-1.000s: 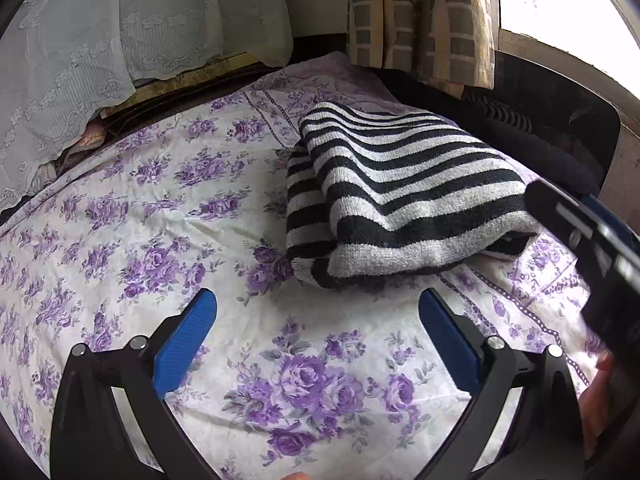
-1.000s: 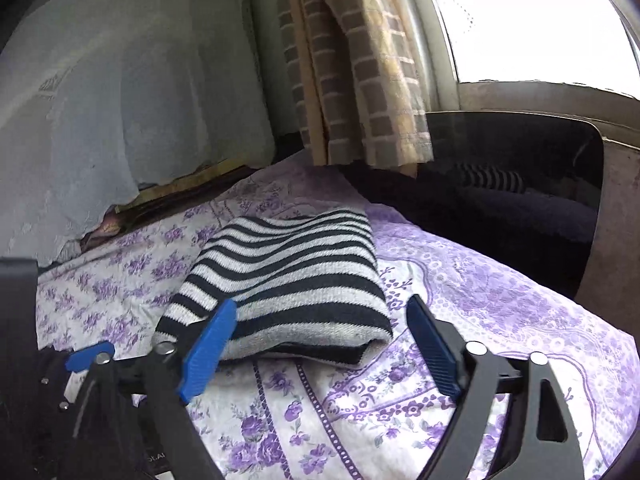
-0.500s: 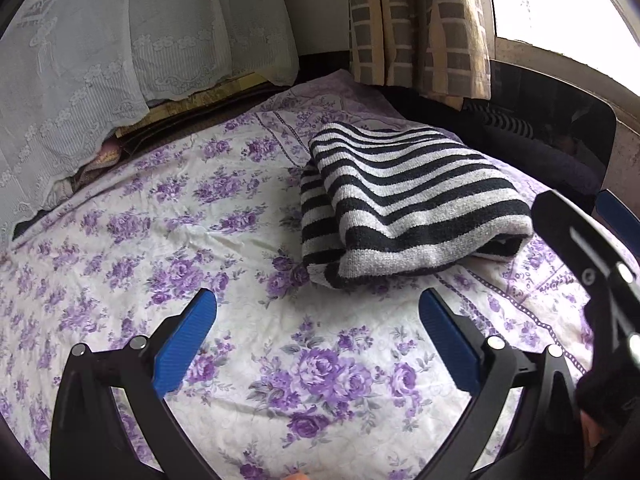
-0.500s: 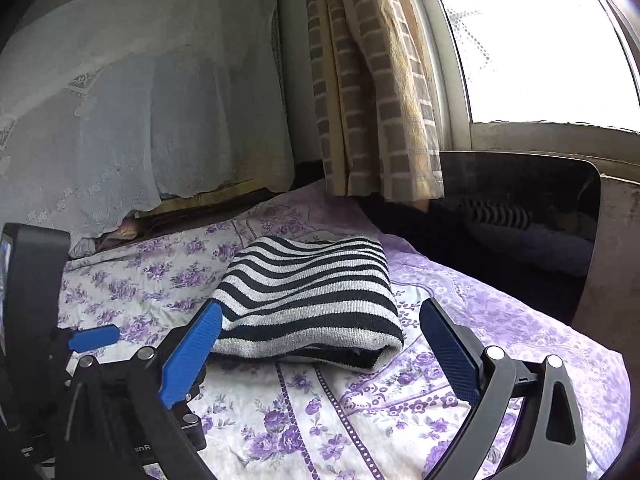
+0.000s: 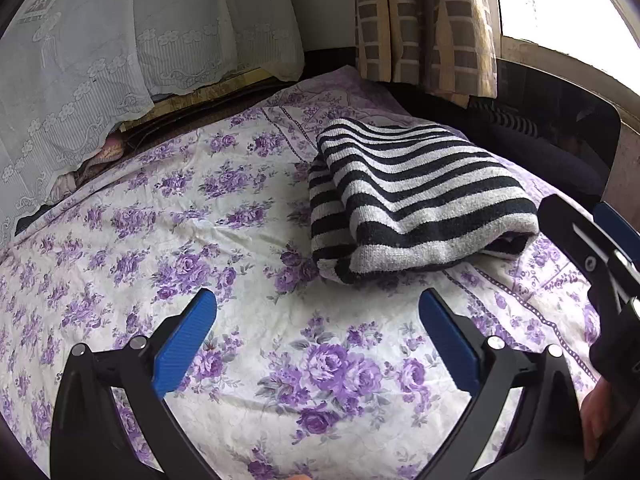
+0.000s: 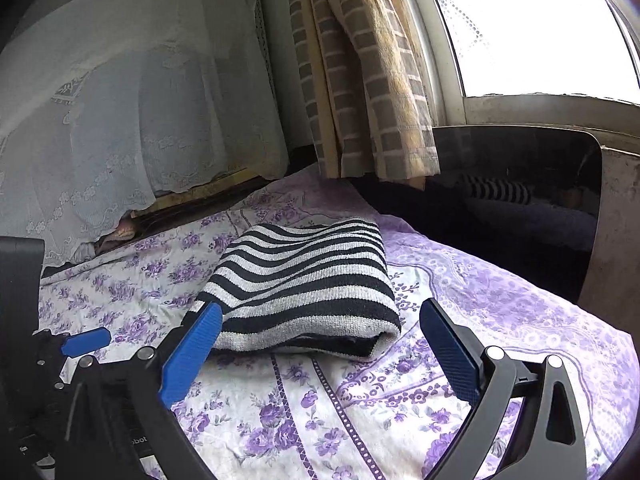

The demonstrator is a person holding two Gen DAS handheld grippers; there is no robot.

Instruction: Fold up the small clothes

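Now your right tool [image 6: 320, 344] has just spread wide and backed off the folded striped sweater [image 6: 304, 280] at 12 o'clock; left tool [image 5: 318, 338] gapes empty too, so this fold looks finished.

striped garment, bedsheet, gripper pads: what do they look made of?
Striped garment: thick knit, probably wool or acrylic; visible ribbing, fuzzy matte surface.
Bedsheet: thin woven cloth, likely cotton; printed flowers, fine creases.
Pads: blue, probably rubber or plastic; ridged texture, slight sheen.

Place: home bedroom
Bed: floral sheet [image 5: 248, 240] under the tongs
Ahead: lace drape [image 6: 132, 128], checked curtain [image 6: 360, 80], window [image 6: 540, 28]
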